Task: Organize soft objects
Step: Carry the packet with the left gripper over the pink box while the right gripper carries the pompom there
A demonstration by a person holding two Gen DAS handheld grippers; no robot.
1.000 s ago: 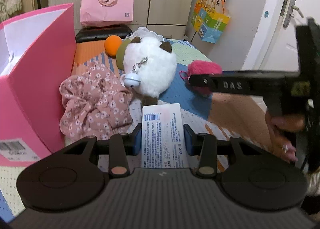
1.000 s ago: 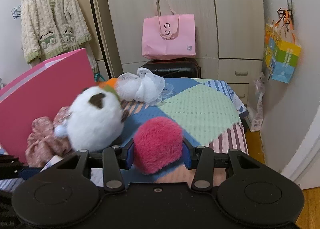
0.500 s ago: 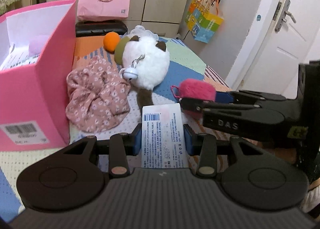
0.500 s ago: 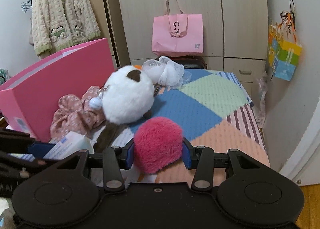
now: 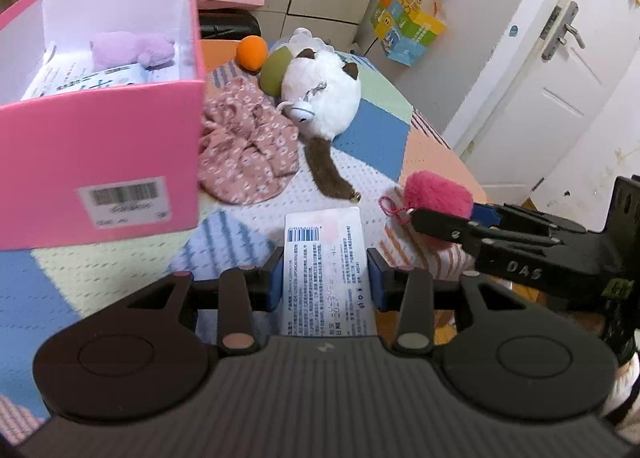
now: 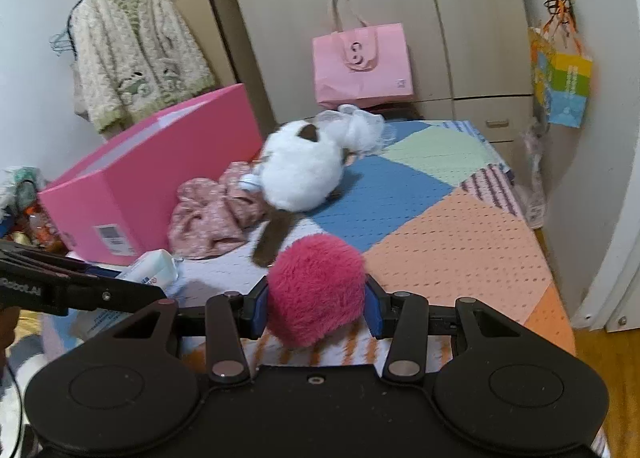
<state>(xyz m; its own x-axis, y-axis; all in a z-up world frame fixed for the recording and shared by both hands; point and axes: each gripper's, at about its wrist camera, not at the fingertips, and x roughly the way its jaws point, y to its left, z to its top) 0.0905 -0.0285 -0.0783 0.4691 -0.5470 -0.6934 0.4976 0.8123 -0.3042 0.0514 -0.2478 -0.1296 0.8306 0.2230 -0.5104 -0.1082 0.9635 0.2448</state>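
Note:
My left gripper is shut on a white tissue pack with a barcode, held above the patchwork bed. My right gripper is shut on a fluffy pink pom-pom; the pom-pom also shows at the right of the left wrist view. The open pink box stands at the left and holds a purple plush and white packs. A white plush with a brown tail and a pink floral cloth lie beside the box.
An orange ball and a green item lie behind the white plush, with a white mesh puff at the bed's far end. A pink tote bag hangs on the wardrobe. A white door is at the right.
Both grippers have risen and pulled back from the objects, each keeping its hold. The left wrist view now looks down into the pink box.

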